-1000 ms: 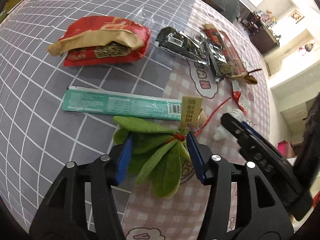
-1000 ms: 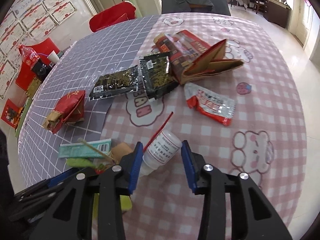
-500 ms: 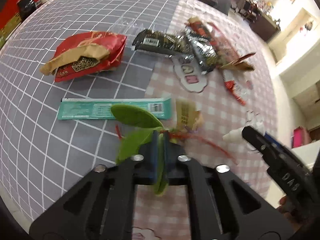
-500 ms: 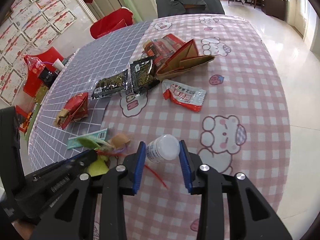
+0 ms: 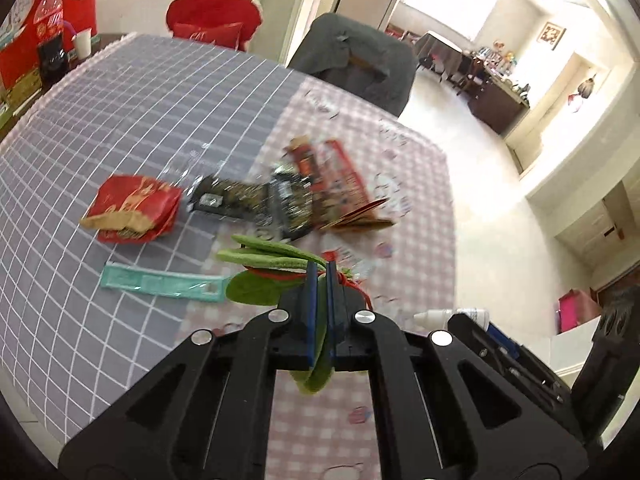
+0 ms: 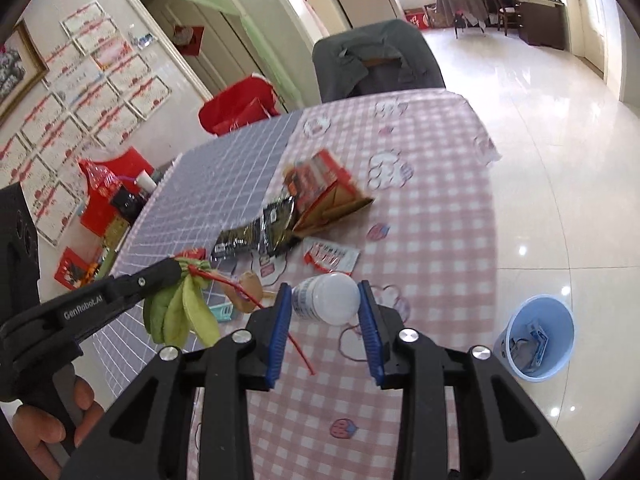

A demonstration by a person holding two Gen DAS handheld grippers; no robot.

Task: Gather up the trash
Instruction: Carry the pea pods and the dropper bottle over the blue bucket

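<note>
Ahead of both pairs of fingers, a worktop [image 5: 120, 120] under a grey grid cloth on one half and a pink checked cloth [image 6: 432, 208] on the other. Beyond its far edge, a grey chair [image 5: 352, 60] and a red chair [image 5: 212, 20]. Down on the tiled floor, to the right of the right fingers, a blue trash bin [image 6: 536, 344] with scraps inside. On the worktop well ahead of the left fingers, a heap of litter: a red-and-brown carton [image 5: 340, 188] lying open, dark foil wrappers [image 5: 248, 200] against it, blurred in this view. Left of those, a crumpled red snack bag [image 5: 132, 208] on the grey cloth. Nearer, just left of the left fingers, a long teal wrapper [image 5: 160, 282] lying flat. Ahead of the right fingers, a small red-and-white sachet [image 6: 330, 256] on the pink cloth. Left gripper [image 5: 319, 276] closed with its blue pads pinching a bunch of green leaves [image 5: 264, 264], tied with red string [image 6: 296, 344], lifted off the worktop, the leaves fanning out left of the fingers and the string trailing down. Right gripper [image 6: 322, 316] with fingers clamped on a small white bottle [image 6: 326, 298], held sideways between the blue pads above the pink cloth, base toward the camera, nozzle end showing white beside the left gripper.
</note>
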